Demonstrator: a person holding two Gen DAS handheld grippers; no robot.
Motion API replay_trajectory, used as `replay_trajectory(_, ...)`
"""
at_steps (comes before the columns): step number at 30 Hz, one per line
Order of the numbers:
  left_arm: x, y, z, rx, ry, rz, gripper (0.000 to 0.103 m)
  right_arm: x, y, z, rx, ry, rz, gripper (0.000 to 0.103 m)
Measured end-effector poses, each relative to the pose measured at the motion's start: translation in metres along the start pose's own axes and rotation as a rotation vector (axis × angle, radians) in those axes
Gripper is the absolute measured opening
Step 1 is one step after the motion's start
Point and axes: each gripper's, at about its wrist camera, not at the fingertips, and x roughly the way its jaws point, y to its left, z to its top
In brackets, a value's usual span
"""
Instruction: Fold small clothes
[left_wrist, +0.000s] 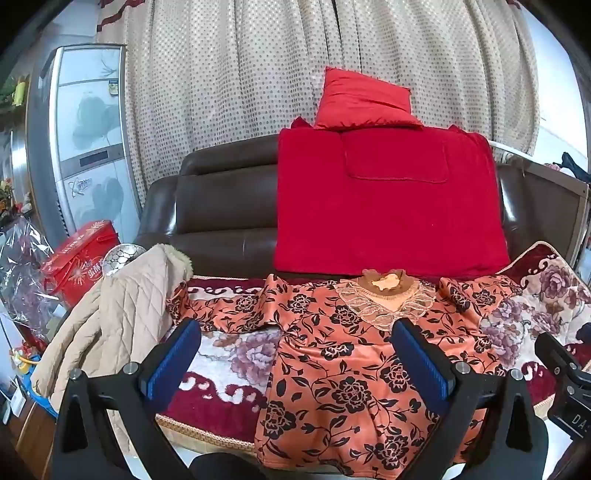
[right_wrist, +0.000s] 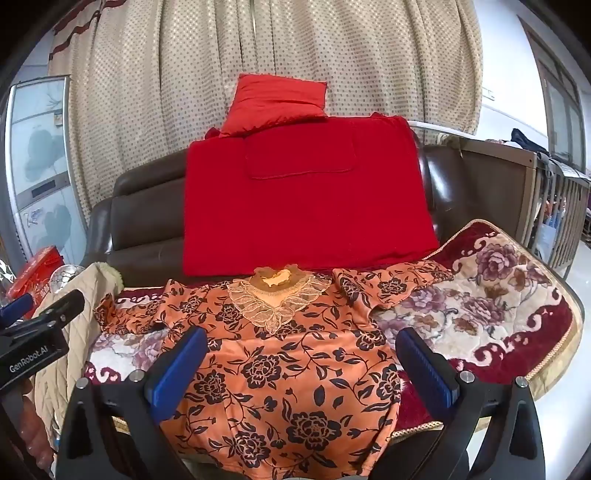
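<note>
An orange top with black flowers and a lace collar (left_wrist: 332, 369) (right_wrist: 280, 369) lies flat, front up, on the floral seat cover, sleeves spread to both sides, hem hanging over the front edge. My left gripper (left_wrist: 295, 332) is open and empty, hovering above the top's lower left part. My right gripper (right_wrist: 301, 339) is open and empty, above the top's lower middle. Each gripper's body shows at the edge of the other's view: the right gripper at the right edge of the left wrist view (left_wrist: 565, 373), the left gripper at the left edge of the right wrist view (right_wrist: 37, 339).
A floral red and cream cover (right_wrist: 491, 314) lies on a brown leather sofa (left_wrist: 221, 206). A red blanket (left_wrist: 388, 199) and red pillow (left_wrist: 362, 99) rest on the backrest. A beige quilted jacket (left_wrist: 118, 321) hangs at the left. A red box (left_wrist: 81, 258) and fridge (left_wrist: 88, 140) stand further left.
</note>
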Motion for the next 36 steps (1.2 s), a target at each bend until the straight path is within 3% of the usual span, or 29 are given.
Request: replay_trajectory(36, -0.007, 0.003, -0.001, -0.014, -0.014, 0.008, 0.102, -0.007, 0.001, 0.0, -0.002, 0.011, -0.005, 0.103)
